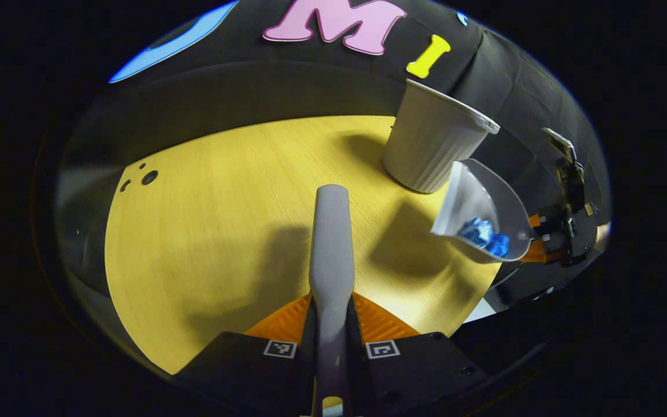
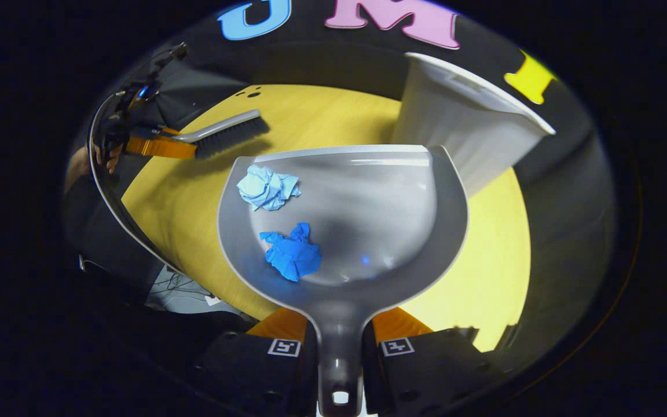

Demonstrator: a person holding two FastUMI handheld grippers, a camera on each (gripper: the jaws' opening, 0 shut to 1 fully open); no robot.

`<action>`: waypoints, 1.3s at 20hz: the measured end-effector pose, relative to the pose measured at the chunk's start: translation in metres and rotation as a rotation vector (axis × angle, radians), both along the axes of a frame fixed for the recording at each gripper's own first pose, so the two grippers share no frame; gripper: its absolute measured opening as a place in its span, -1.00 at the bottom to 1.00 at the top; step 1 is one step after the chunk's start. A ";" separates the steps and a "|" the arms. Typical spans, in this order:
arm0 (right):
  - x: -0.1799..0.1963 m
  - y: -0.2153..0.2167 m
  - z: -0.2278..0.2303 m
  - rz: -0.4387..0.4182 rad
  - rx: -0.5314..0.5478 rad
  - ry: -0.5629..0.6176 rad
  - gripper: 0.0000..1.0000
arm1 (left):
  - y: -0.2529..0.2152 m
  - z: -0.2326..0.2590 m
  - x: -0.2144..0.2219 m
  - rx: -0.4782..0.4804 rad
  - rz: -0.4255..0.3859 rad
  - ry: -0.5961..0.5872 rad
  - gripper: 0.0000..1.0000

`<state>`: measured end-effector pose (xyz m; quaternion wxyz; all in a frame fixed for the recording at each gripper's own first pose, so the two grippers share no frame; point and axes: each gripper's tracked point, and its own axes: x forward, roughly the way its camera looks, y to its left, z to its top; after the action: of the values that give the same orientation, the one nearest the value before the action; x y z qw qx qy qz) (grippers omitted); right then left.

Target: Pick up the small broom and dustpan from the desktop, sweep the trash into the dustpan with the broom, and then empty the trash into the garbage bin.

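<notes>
My left gripper (image 1: 331,324) is shut on the grey handle of the small broom (image 1: 332,243), which points out over the yellow desktop (image 1: 212,231). The broom (image 2: 223,136) also appears at the upper left of the right gripper view, bristles down, held off the desk. My right gripper (image 2: 339,341) is shut on the handle of the grey dustpan (image 2: 368,202). In the pan lie a pale blue paper wad (image 2: 268,187) and a bright blue wad (image 2: 293,255). The dustpan (image 1: 484,214) hangs tilted beside the white ribbed garbage bin (image 1: 432,139), just below its rim.
The garbage bin (image 2: 472,124) stands at the desk's far right, right behind the pan's front lip. Small dark holes (image 1: 142,178) mark the desk's far left. The black cloth wall closes the back. A hand (image 2: 99,156) holds the left gripper.
</notes>
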<state>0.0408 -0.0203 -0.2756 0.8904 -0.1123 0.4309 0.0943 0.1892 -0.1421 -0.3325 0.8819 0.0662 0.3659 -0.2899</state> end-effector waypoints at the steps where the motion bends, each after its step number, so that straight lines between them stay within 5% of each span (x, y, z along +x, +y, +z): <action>1: -0.003 0.000 0.006 -0.027 0.002 -0.013 -0.30 | 0.001 -0.007 -0.001 -0.014 0.023 0.001 -0.42; 5: -0.006 -0.002 0.023 -0.137 0.022 -0.069 -0.30 | 0.005 -0.012 -0.012 -0.043 0.072 -0.010 -0.48; 11: 0.018 -0.018 0.051 -0.171 -0.074 -0.171 -0.30 | 0.006 -0.012 -0.018 -0.090 0.093 -0.007 -0.42; 16: 0.061 -0.081 0.085 -0.102 -0.358 -0.227 -0.30 | 0.007 -0.007 -0.031 -0.158 0.143 -0.005 -0.43; 22: 0.185 -0.134 0.111 -0.004 -0.660 -0.227 -0.30 | 0.011 -0.016 -0.058 -0.214 0.203 0.023 -0.36; 26: 0.221 -0.131 0.118 0.181 -0.941 -0.245 -0.30 | 0.013 -0.018 -0.061 -0.247 0.253 0.039 -0.36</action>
<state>0.2623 -0.1515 -0.1578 0.7755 -0.5494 0.3074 -0.0472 0.1286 -0.1291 -0.3507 0.9055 -0.0951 0.3500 -0.2205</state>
